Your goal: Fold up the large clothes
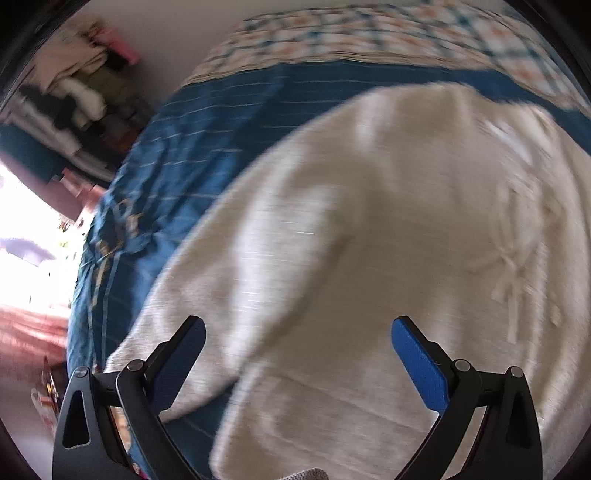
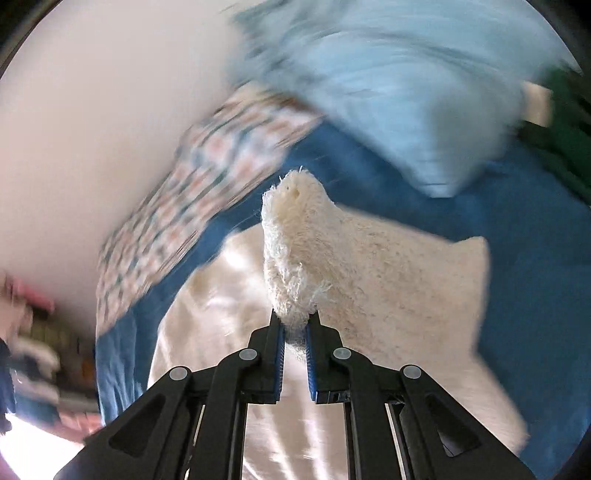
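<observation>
While the blue striped bedspread [image 1: 207,122] fills the background in both views, the big cream knitted garment [image 1: 369,240] sprawls across it, taking the centre and right of the left wrist frame. At the top runs a checked patterned quilt [image 1: 369,33]; upper right of the right wrist view, a pale blue pillow [image 2: 388,81]. Left gripper [image 1: 298,339] gapes wide over the knit, nothing between its pads. Right gripper [image 2: 295,332] is clamped tight on a fluffy fold of the garment [image 2: 295,236], lifted off the bed.
</observation>
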A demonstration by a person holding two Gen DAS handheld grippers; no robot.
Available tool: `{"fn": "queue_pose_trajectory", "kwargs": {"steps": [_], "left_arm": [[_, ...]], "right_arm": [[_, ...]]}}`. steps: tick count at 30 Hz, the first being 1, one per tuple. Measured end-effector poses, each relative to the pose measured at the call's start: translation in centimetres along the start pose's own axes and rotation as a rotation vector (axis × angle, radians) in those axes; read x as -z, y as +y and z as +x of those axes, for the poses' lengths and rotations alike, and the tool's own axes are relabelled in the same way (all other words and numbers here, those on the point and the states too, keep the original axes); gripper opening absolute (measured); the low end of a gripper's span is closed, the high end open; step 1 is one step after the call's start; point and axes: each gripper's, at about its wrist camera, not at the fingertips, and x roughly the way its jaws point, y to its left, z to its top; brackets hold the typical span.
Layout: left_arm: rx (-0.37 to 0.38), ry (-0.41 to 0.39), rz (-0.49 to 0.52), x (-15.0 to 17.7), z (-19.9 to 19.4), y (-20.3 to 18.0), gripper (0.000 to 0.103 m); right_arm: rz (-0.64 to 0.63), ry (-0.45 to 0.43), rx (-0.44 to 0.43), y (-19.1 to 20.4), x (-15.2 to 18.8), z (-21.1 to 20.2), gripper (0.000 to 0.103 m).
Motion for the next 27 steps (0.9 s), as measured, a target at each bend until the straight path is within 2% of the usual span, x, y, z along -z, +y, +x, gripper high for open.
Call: {"fn": "queue_pose_trajectory", "kwargs": {"steps": [3, 4, 7, 8, 10, 12, 14, 15, 16, 17, 18, 20, 22, 24, 25, 27], "left_arm": [[-0.036, 0.005, -0.077, -0.1, 0.8, 3.9, 0.103], [-0.05, 0.007, -0.104, 0.0, 1.2, 5.4, 0.103], [-0.076, 0.023, -0.148, 0.7, 2.0, 8.1, 0.103], [-0.088, 0.027, -0.154, 1.1, 2.3, 8.7, 0.103], [-0.108, 0.037, -0.152, 1.7, 2.9, 10.1, 0.103], [-0.117, 0.047, -0.15, 2.3, 3.2, 11.1, 0.103], [-0.114, 0.06, -0.149, 2.9, 3.2, 11.7, 0.103], [-0.106, 0.06, -0.155, 3.1, 2.9, 12.2, 0.103], [-0.1, 0.059, -0.16, 3.4, 2.6, 12.5, 0.103], [-0.095, 0.06, -0.161, 3.5, 2.3, 12.8, 0.103], [-0.089, 0.059, -0.165, 3.9, 1.8, 13.0, 0.103], [-0.084, 0.077, -0.182, 5.0, 1.2, 13.8, 0.103], [-0.073, 0.114, -0.219, 6.5, 1.1, 14.7, 0.103], [-0.048, 0.165, -0.271, 8.1, 1.7, 15.6, 0.103], [-0.027, 0.196, -0.303, 9.0, 2.2, 16.1, 0.103], [0.025, 0.286, -0.408, 11.4, 3.8, 17.5, 0.103]], "right_arm": [[-0.188, 0.077, -0.057, 8.2, 3.2, 5.9, 0.01], [-0.279, 0.108, -0.066, 11.5, 4.9, 8.4, 0.01], [-0.481, 0.216, -0.075, 17.9, 11.1, 13.9, 0.01], [-0.522, 0.241, -0.072, 18.6, 13.1, 14.5, 0.01], [-0.63, 0.345, -0.031, 20.8, 17.2, 18.1, 0.011], [-0.646, 0.409, 0.005, 20.4, 19.4, 20.0, 0.015], [-0.578, 0.467, -0.051, 19.6, 19.1, 19.9, 0.019], [-0.506, 0.49, -0.11, 18.7, 18.4, 18.9, 0.029], [-0.448, 0.477, -0.131, 17.4, 17.4, 17.3, 0.044], [-0.424, 0.445, -0.11, 16.3, 16.7, 15.7, 0.057], [-0.415, 0.42, -0.073, 15.2, 16.3, 14.3, 0.059], [-0.437, 0.365, 0.11, 12.4, 16.0, 11.6, 0.059], [-0.494, 0.3, 0.334, 10.2, 16.7, 10.0, 0.059], [-0.494, 0.29, 0.42, 7.8, 16.9, 9.4, 0.061], [-0.489, 0.298, 0.461, 6.8, 17.5, 9.5, 0.067], [-0.466, 0.304, 0.481, 5.7, 17.4, 9.3, 0.072]]}}
